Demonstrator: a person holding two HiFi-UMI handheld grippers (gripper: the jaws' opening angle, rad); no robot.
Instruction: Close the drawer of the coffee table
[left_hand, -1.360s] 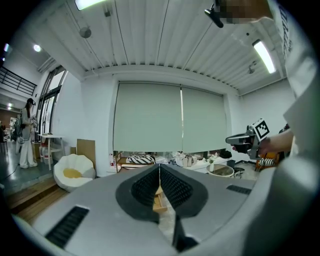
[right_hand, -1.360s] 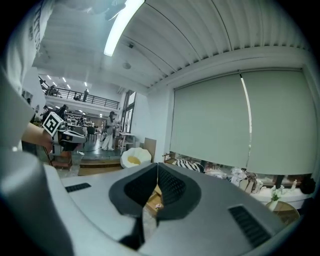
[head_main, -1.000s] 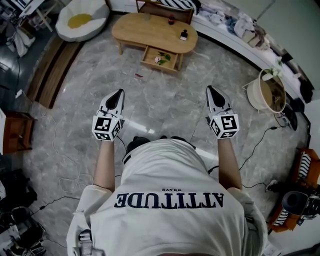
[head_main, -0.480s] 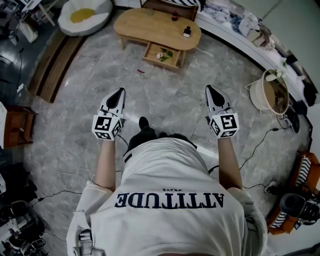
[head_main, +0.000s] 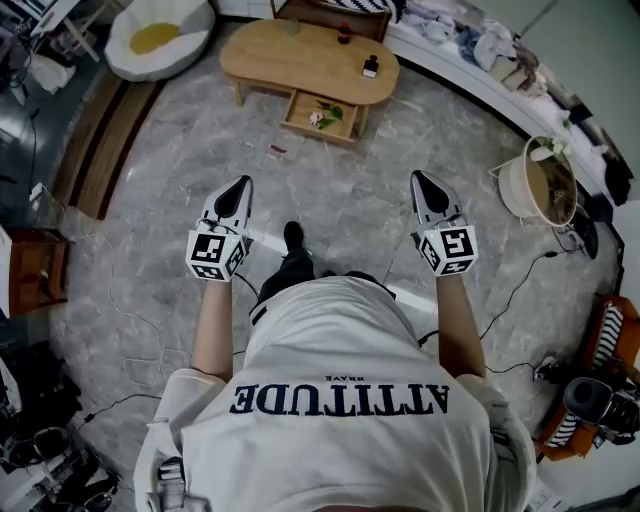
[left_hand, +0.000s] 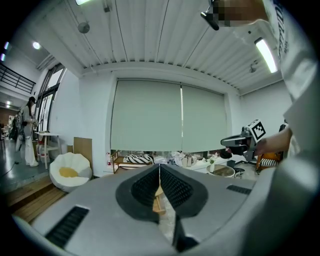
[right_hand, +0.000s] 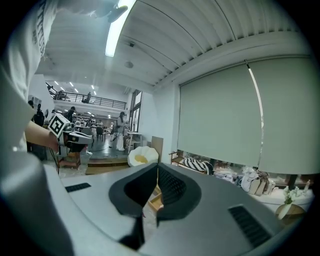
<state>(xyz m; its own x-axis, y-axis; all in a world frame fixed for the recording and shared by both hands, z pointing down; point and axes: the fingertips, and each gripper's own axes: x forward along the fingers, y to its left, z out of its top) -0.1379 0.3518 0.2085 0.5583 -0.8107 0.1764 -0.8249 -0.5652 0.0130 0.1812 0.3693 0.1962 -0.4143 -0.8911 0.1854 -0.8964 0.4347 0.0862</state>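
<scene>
The jaws of the left gripper (left_hand: 159, 171) are pressed together with nothing between them. The jaws of the right gripper (right_hand: 157, 171) are likewise closed and empty. Both grippers are held side by side, well apart from each other, above the grey marbled floor (head_main: 340, 200). A black shoe (head_main: 293, 237) is seen on the floor between them. Both grippers are pointed towards the oval light-wood coffee table (head_main: 290, 55), which stands well away from them. Its shallow wooden drawer (head_main: 310, 130) is pulled out from under the near edge of the worktop, towards the right end. Small white and green items (head_main: 322, 116) lie inside it. One small dark bottle (head_main: 369, 67) stands near the right end of the worktop and another (head_main: 343, 37) at its far edge. A round white cushioned seat with a yellow centre (head_main: 160, 30) is placed beyond the table's left end.
</scene>
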